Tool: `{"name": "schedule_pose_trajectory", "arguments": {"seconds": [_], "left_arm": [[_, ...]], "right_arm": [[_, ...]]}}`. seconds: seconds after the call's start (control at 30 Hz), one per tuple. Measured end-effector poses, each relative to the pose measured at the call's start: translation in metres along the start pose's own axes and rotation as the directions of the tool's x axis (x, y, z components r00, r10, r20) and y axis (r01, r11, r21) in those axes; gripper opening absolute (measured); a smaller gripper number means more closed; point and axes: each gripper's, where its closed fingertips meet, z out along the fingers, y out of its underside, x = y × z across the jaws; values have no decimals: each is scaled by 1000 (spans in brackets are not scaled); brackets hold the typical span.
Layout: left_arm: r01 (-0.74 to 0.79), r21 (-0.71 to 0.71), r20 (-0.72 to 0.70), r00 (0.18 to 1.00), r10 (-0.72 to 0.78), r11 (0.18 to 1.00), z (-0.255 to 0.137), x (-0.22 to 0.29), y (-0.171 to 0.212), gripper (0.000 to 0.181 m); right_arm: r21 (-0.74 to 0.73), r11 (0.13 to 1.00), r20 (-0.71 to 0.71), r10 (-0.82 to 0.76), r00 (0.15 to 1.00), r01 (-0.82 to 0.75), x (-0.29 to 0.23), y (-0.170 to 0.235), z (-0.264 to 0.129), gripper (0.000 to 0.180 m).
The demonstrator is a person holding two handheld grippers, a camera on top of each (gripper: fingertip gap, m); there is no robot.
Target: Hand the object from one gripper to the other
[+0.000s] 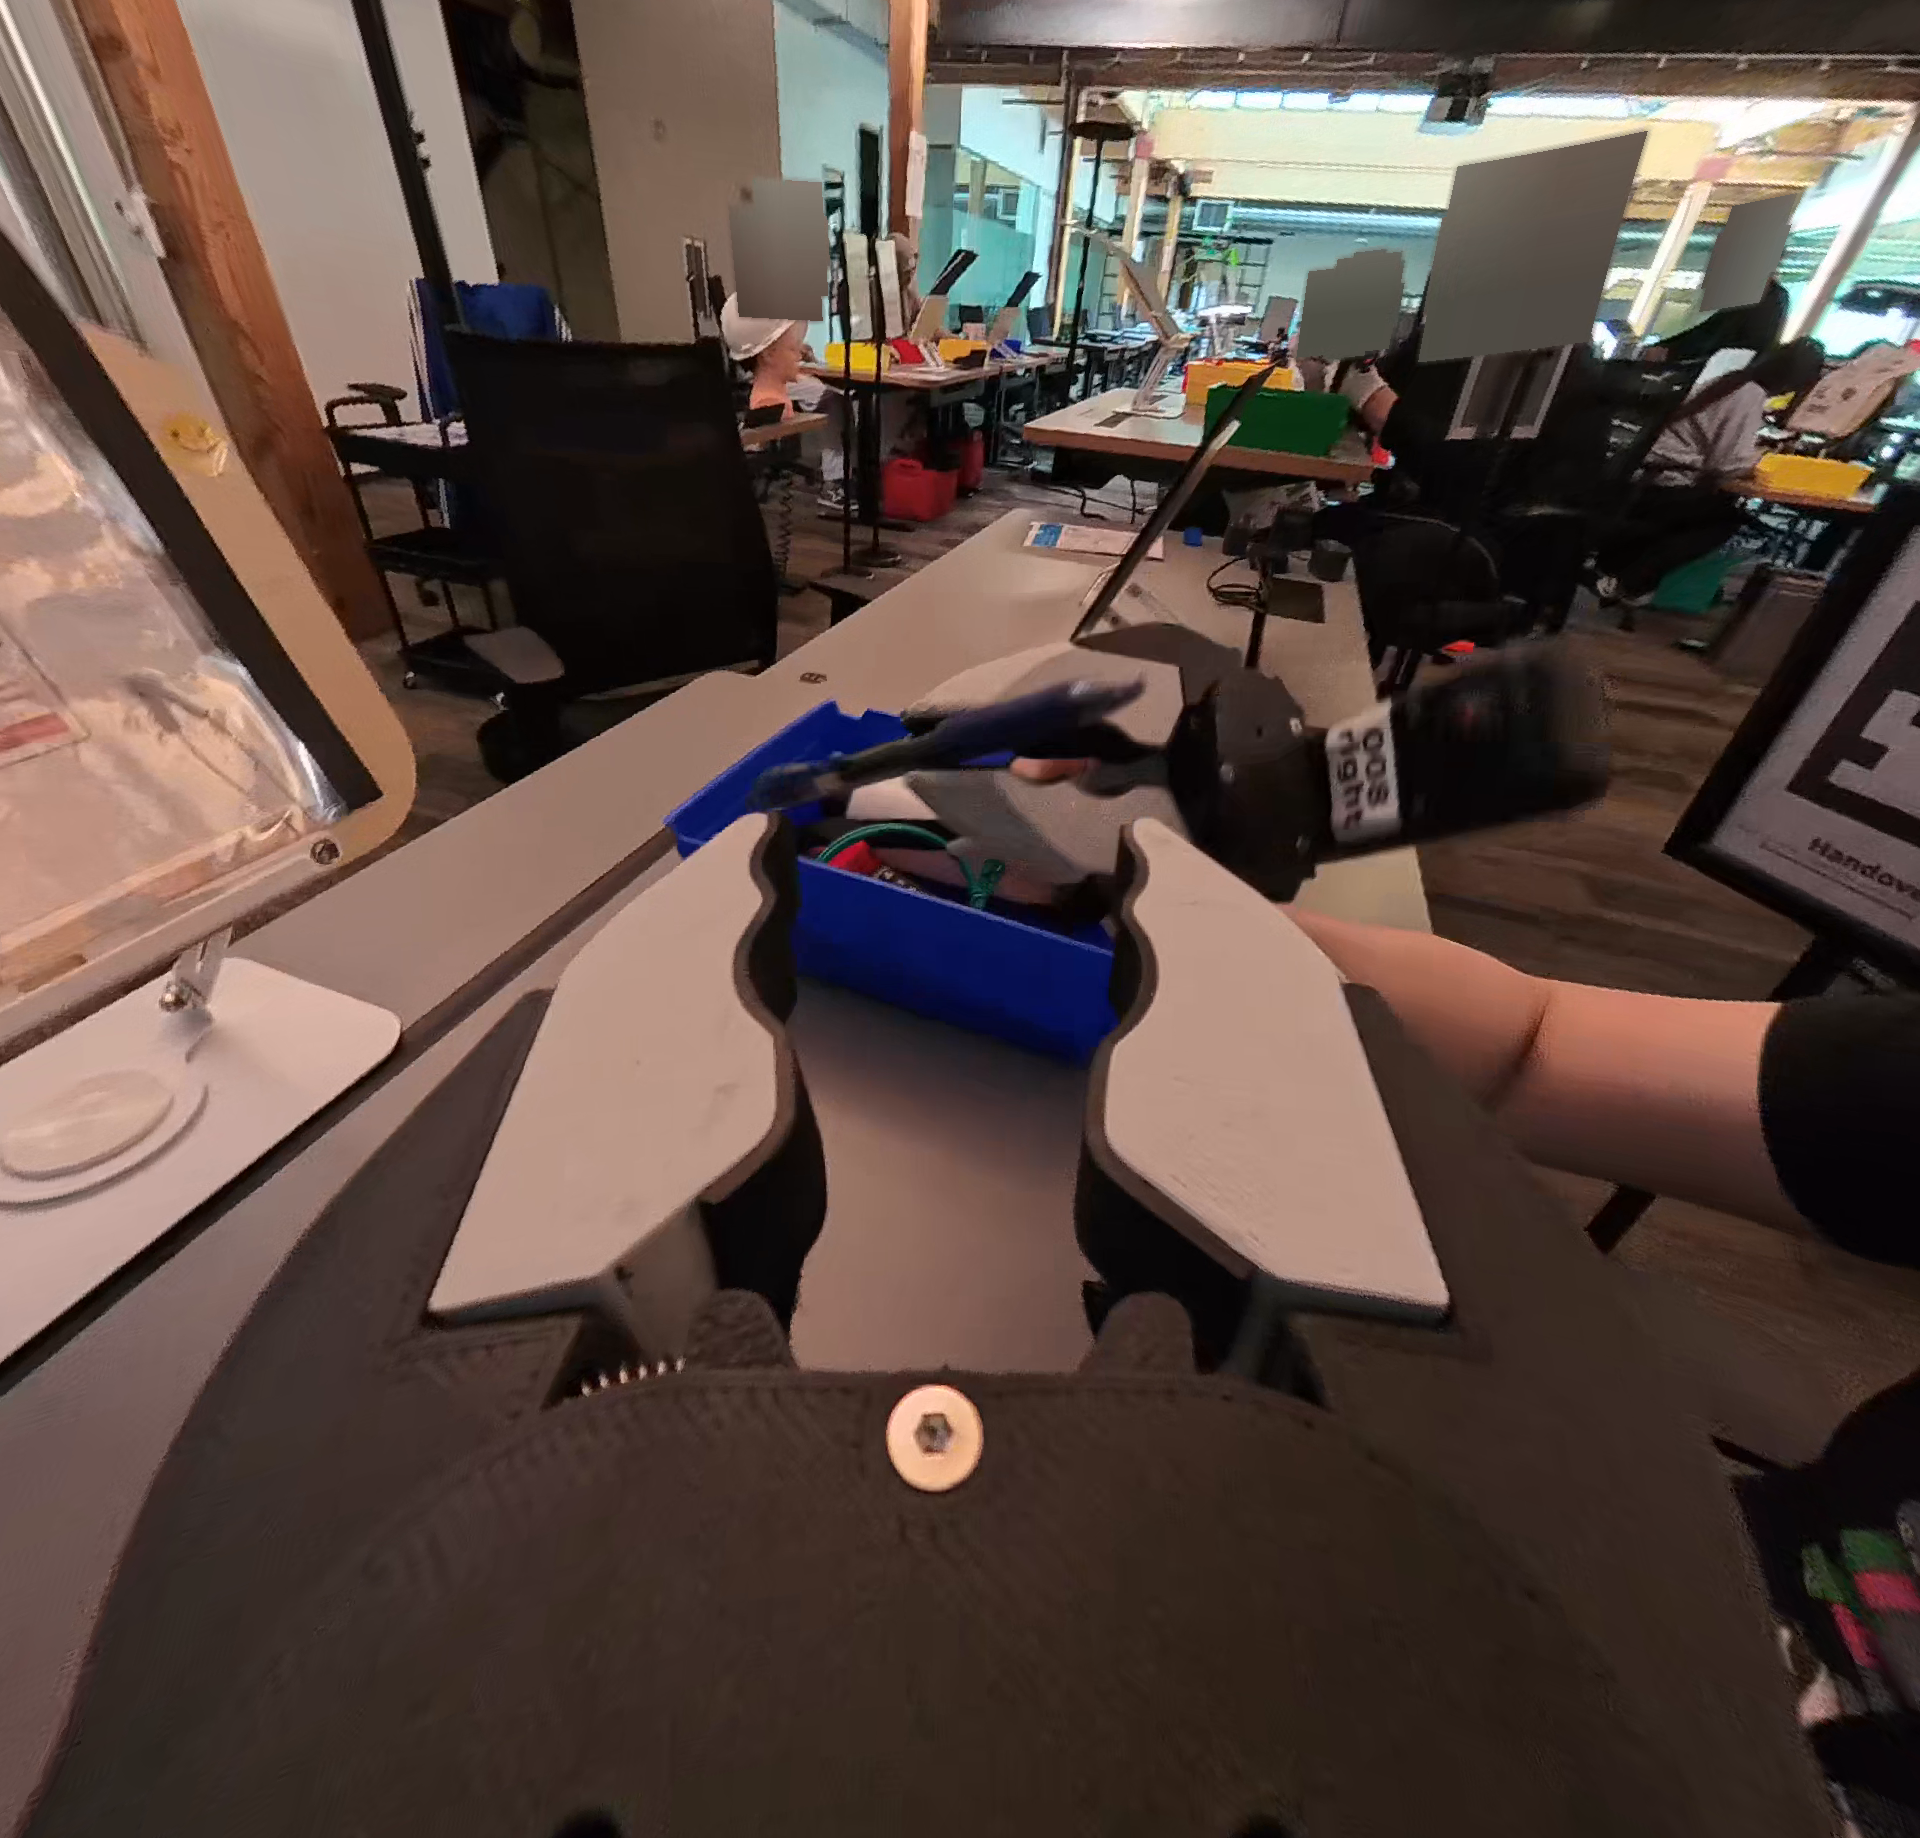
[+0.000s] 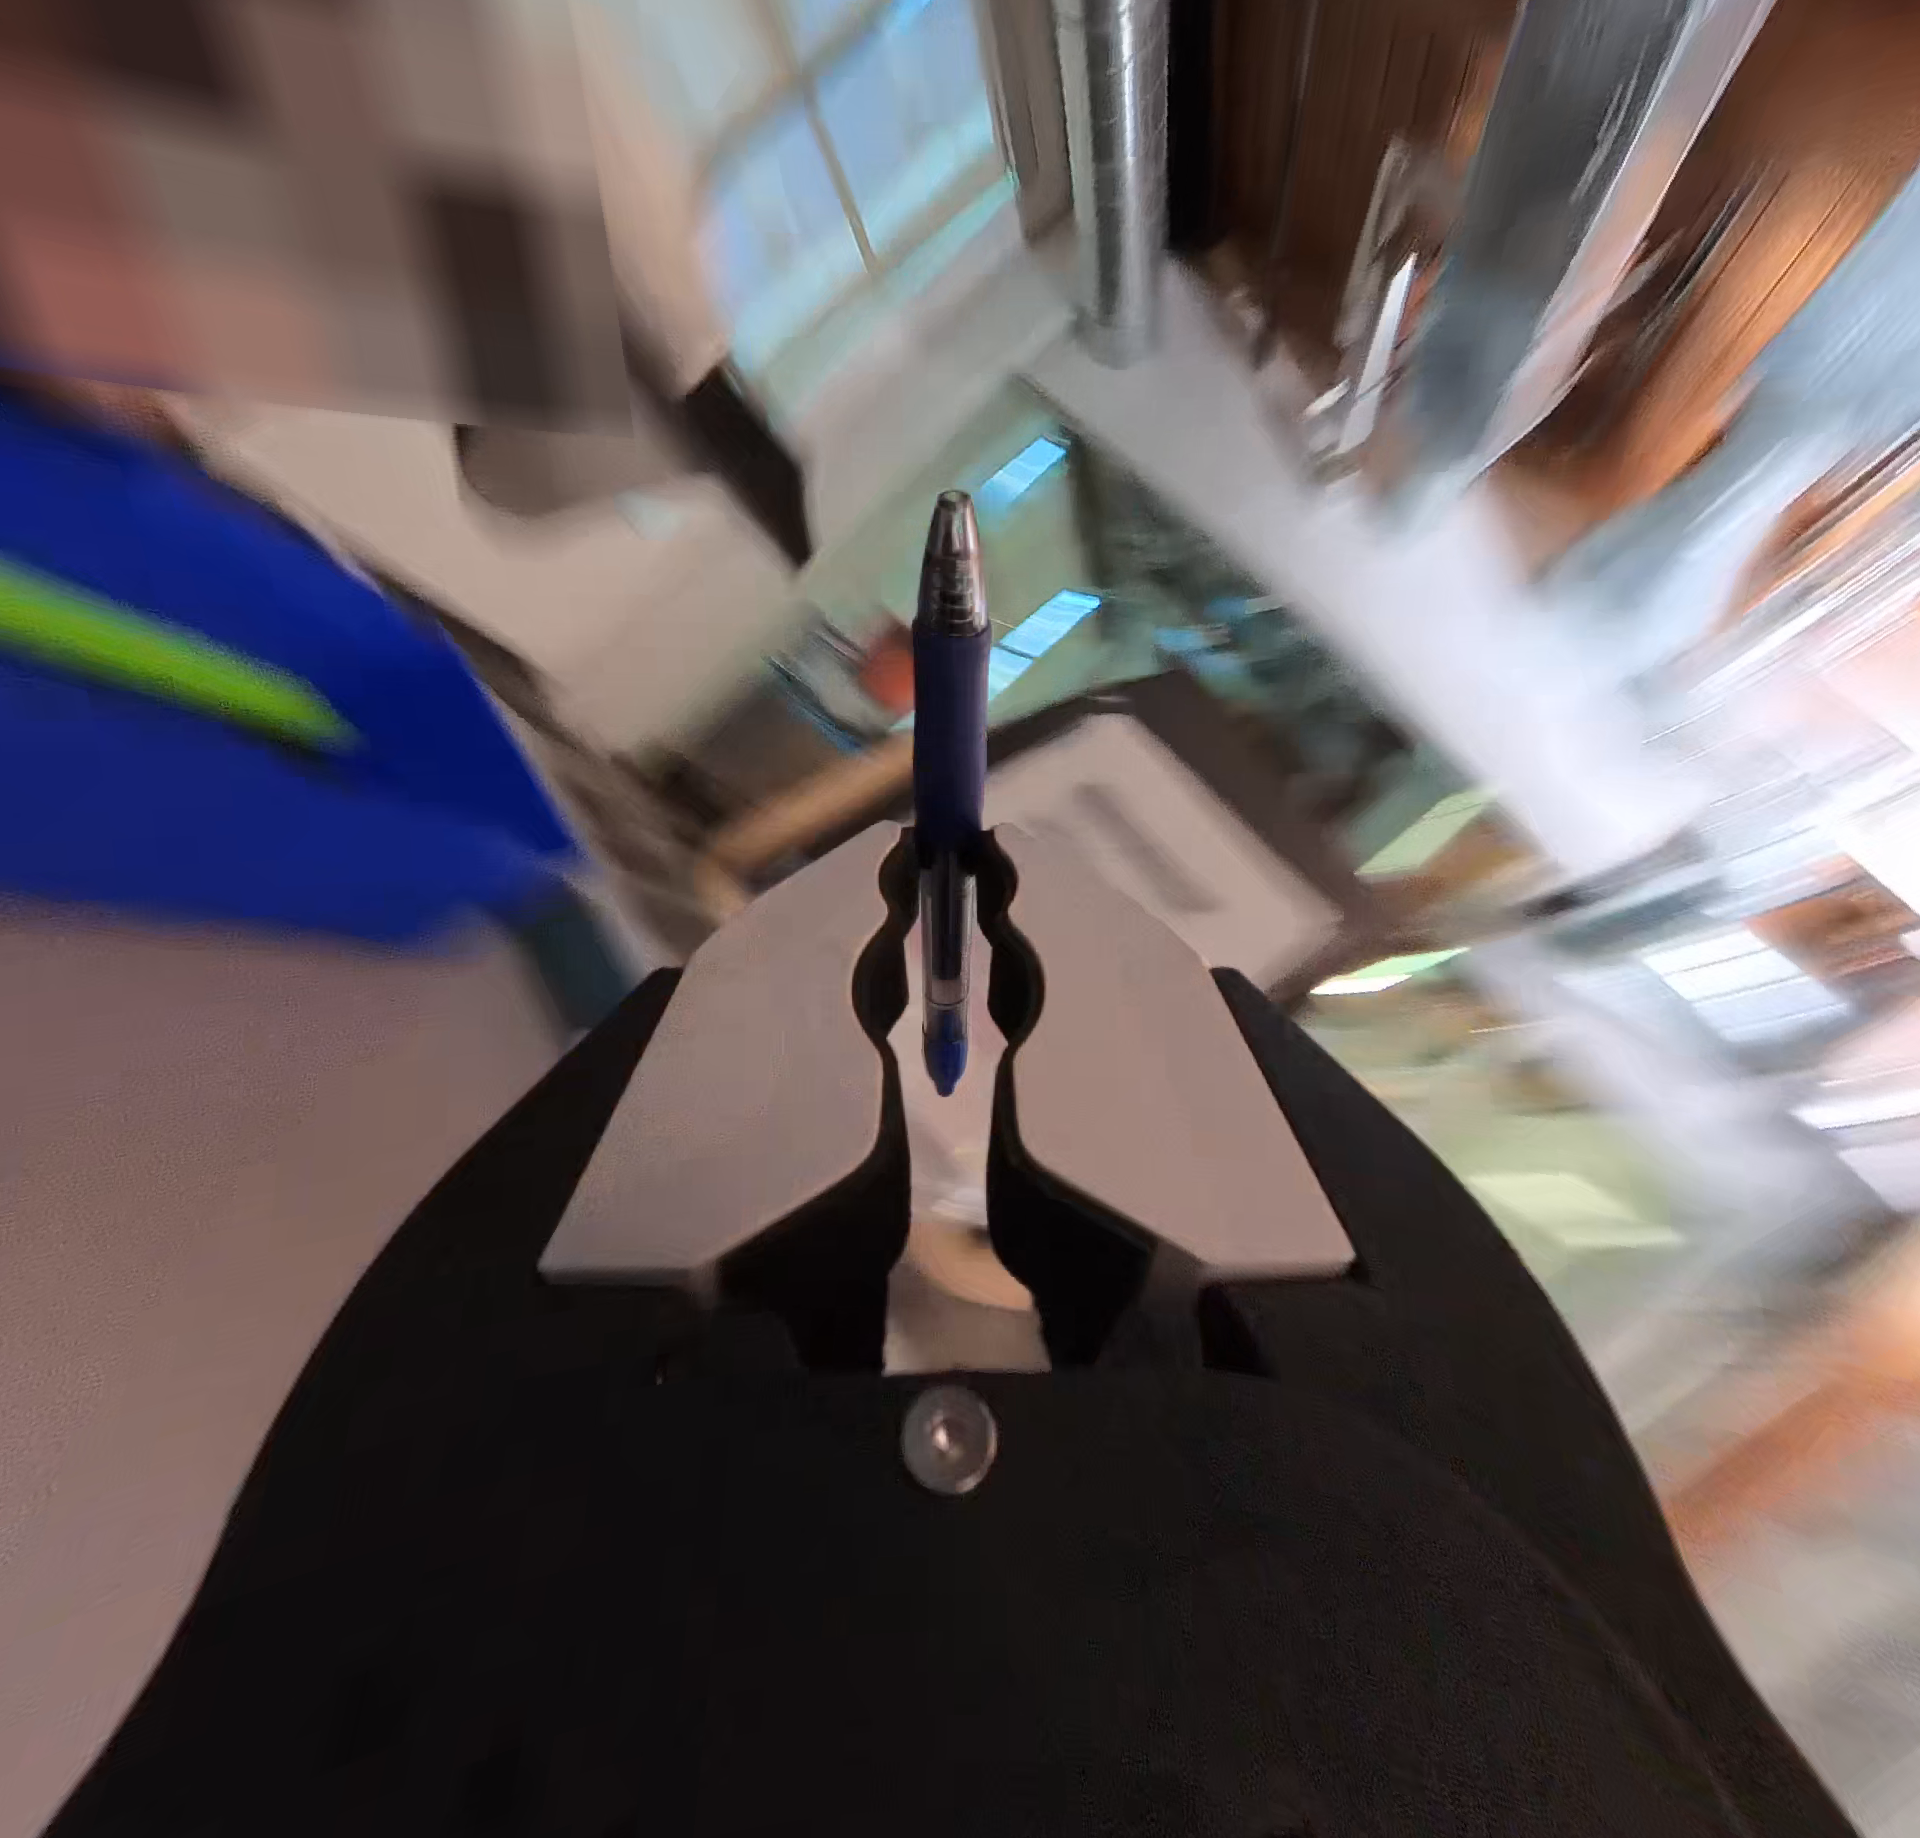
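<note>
Blue pen held aloft in the right hand-held gripper, left one spread wide.

The right hand-held gripper (image 2: 948, 843) is closed on a blue pen (image 2: 949, 708), pinching its barrel near the fingertips, metal tip pointing forward. From the left wrist view the pen (image 1: 935, 744) hangs blurred above a blue bin (image 1: 935, 941) on the grey worktop (image 1: 520, 853). The left hand-held gripper (image 1: 948, 832) is wide open and empty, just short of the bin.
</note>
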Motion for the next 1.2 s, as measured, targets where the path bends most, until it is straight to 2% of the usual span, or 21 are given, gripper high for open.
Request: {"name": "schedule_pose_trajectory", "arguments": {"seconds": [0.07, 0.17, 0.3, 0.4, 0.57, 0.6, 0.67, 0.83, 0.9, 0.97, 1.03, 1.07, 1.1, 1.13, 1.2], "left_arm": [[-65, -41, 11, 998, 66, 997, 3, 9, 4, 60], [-146, -147, 68, 985, 158, 978, 11, 17, 17, 60], [-102, -124, 123, 985, 118, 987, 16, 20, 17, 49], [-100, -129, 180, 976, 122, 987, 19, 10, 20, 45], [-96, -93, 177, 978, 112, 991, 23, 5, 21, 43], [-100, -98, 177, 977, 116, 990, 23, 4, 23, 39], [-119, -100, 200, 970, 137, 988, 22, -2, 23, 14], [-114, -61, 199, 972, 124, 992, 13, -10, 15, 10], [-112, 14, 222, 969, 106, 994, 1, -20, 2, 10], [-32, 149, 159, 987, 8, 988, -14, -24, -16, 10], [76, 311, -11, 997, -77, 947, -31, -18, -36, 10], [129, 373, -97, 990, -100, 919, -39, -16, -44, 10], [176, 420, -175, 978, -111, 890, -46, -13, -50, 10], [218, 442, -251, 961, -113, 870, -52, -10, -54, 10], [298, 404, -391, 911, -132, 865, -55, -4, -53, 11]], "right_arm": [[-52, 981, -35, -189, 981, 187, 0, 1, 2, 11], [-96, 959, -68, -274, 959, 267, -2, -5, 4, 11], [-167, 907, -81, -403, 912, 386, -6, -7, 6, 11], [-183, 886, -74, -443, 893, 425, -13, -10, 9, 11], [-217, 834, -70, -532, 844, 507, -20, -13, 11, 11], [-222, 827, -65, -542, 838, 517, -23, -13, 12, 11], [-231, 819, -69, -552, 831, 526, -24, -13, 13, 11], [-189, 859, -91, -497, 863, 475, -22, -20, 14, 13], [-151, 898, -142, -434, 890, 414, -10, -29, 9, 18], [-82, 957, -193, -290, 937, 280, 6, -36, 3, 21], [20, 999, -171, -31, 985, 34, 18, -41, -2, 22], [76, 988, -120, 141, 983, -133, 22, -43, -3, 25], [127, 941, -43, 321, 946, -314, 24, -46, -4, 27], [175, 853, 59, 489, 870, -491, 27, -52, -6, 30], [224, 601, 293, 710, 641, -768, 34, -66, -12, 35]]}}
